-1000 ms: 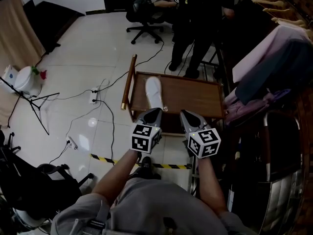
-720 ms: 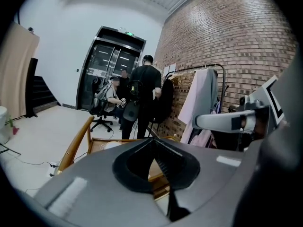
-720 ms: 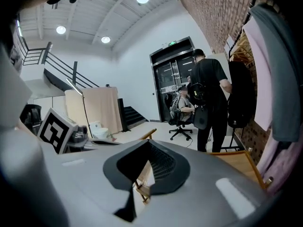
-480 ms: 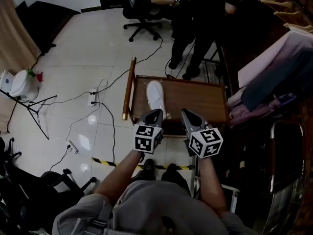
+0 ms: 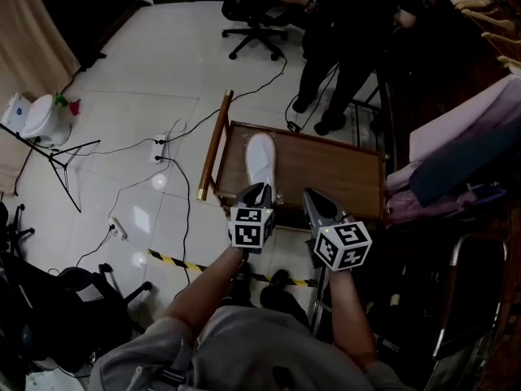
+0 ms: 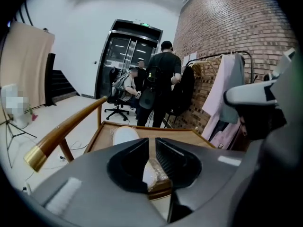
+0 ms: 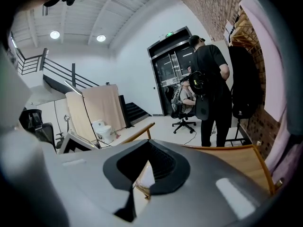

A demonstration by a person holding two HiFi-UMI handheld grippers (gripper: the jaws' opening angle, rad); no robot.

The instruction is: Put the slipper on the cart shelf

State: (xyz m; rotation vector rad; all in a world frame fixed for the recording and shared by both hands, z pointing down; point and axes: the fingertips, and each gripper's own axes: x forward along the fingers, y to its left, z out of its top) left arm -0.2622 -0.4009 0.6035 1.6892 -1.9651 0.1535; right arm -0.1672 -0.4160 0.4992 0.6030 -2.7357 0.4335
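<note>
So, head view, slipper (image 5: 260,160): white, lying flat on the cart shelf (image 5: 334,169), left part, on the side with the handle (image 5: 213,147)
Head view, left gripper (image 5: 260,192): over the shelf's near rim, tip near the slipper's near end
Head view, right gripper (image 5: 314,199): beside the left one, clear of the slipper
Left gripper view, jaws: all but together, thin slit, nothing clamped; slipper ahead on the shelf
Right gripper view, jaws: tips meet, nothing between; person in black (image 7: 210,79) stands beyond the cart
</note>
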